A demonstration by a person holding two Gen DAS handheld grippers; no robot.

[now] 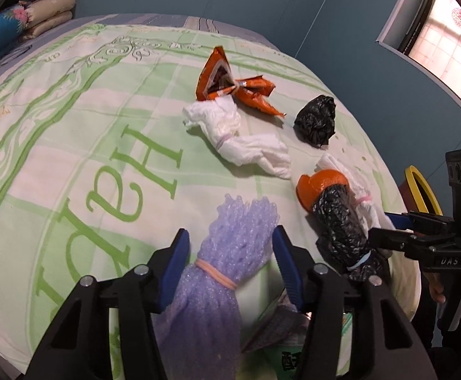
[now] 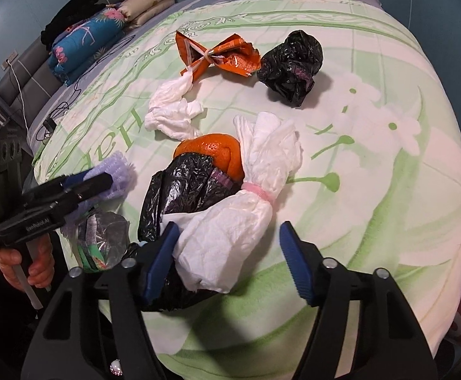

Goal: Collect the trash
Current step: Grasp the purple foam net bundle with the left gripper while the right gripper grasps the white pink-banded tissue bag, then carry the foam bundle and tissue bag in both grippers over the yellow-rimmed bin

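My left gripper [image 1: 230,262] straddles the purple foam bundle [image 1: 217,253], long axis twelve-to-six, jaws apart, while my right gripper [image 2: 227,262], also apart, straddles the white tissue bundle [image 2: 233,218] pointing one o'clock.

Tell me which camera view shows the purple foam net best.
The left wrist view. The purple foam net fills the foreground there, its rubber band visible, lying between the left gripper fingers. In the right wrist view only a small end of it shows, mostly hidden behind the left gripper.
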